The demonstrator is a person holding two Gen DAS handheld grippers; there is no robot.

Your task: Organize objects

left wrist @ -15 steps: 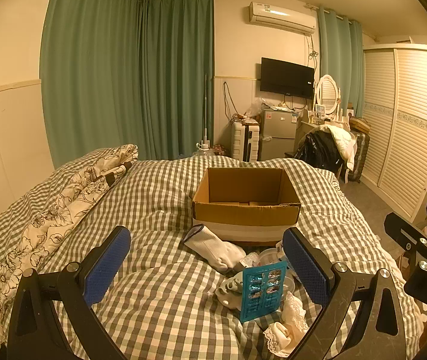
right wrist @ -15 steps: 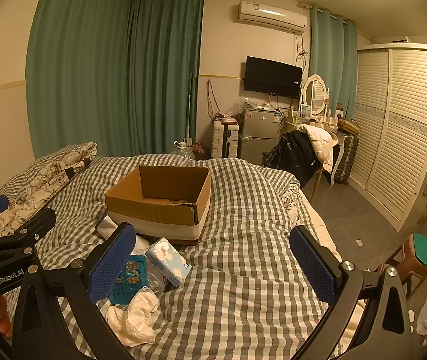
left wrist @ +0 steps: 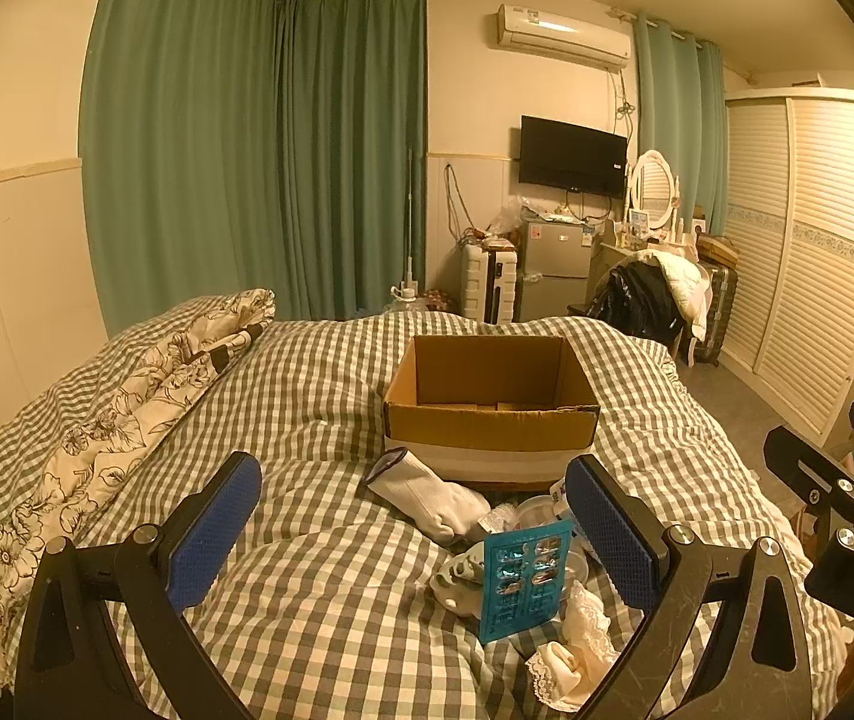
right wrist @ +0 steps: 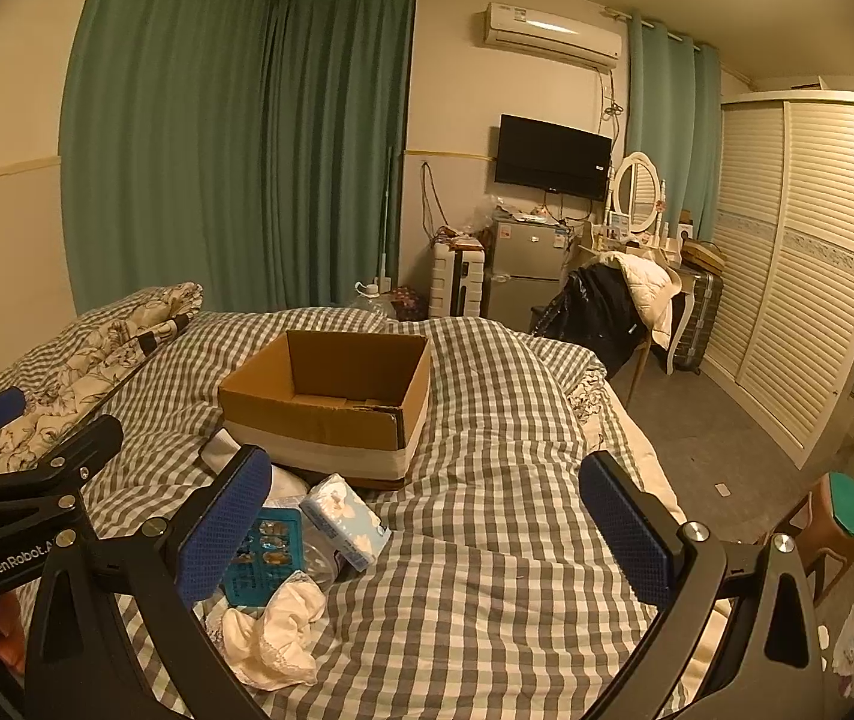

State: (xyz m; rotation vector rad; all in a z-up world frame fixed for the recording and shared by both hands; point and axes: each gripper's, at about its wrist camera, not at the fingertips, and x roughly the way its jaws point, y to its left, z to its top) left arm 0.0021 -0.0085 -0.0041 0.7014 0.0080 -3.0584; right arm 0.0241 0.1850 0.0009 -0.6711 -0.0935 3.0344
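Note:
An open cardboard box stands on the checked bed and looks empty. In front of it lies a small pile: a white sock, a teal blister card, a tissue pack, a clear plastic container and lacy white cloth. My left gripper is open and empty, held above the bed just before the pile. My right gripper is open and empty, to the right of the pile.
A floral quilt lies along the bed's left side by the wall. Beyond the bed's foot stand a suitcase, a small fridge and a chair with coats. A wardrobe and a stool are on the right.
Both grippers have held nearly still; the views have shifted only slightly. Nothing on the bed has moved.

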